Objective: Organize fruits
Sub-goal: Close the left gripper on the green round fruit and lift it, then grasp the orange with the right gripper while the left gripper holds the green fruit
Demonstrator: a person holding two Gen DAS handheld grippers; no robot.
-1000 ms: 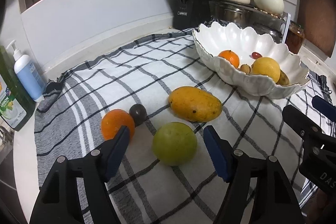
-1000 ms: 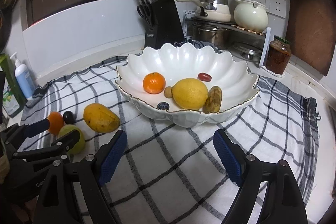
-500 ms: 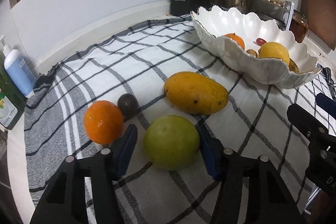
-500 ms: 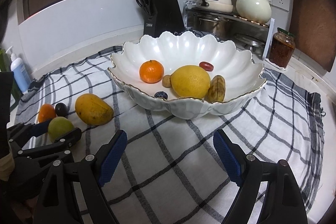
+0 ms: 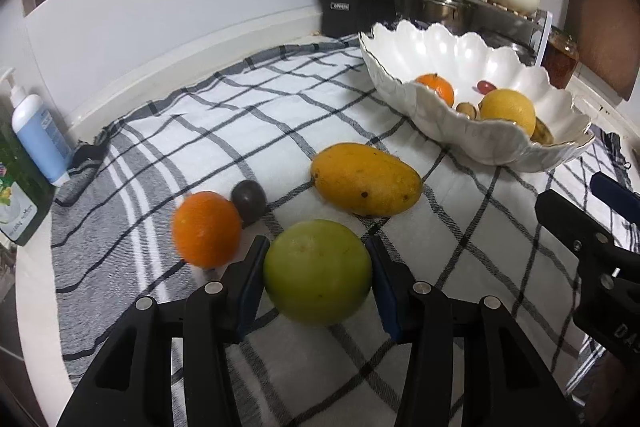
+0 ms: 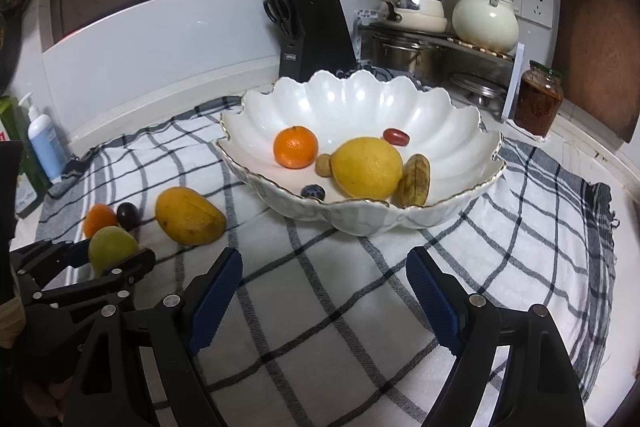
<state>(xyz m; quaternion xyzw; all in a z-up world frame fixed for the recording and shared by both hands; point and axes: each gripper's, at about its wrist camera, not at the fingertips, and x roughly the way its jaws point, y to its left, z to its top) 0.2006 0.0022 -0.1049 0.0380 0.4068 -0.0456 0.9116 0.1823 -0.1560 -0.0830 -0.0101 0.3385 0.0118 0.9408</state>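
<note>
Left tool: clamping the green apple between both blue pads, near centre of the checked cloth covering the bench.
Right tool: hanging with fingers wide apart, gripping nothing, just near of the white scalloped bowl.
Green apple: sitting just near of the mango, right of the orange.
Passion fruit: touching the orange on its far right side.
Bowl: standing far right on the cloth, holding a tangerine, lemon, red date and blueberry.
</note>
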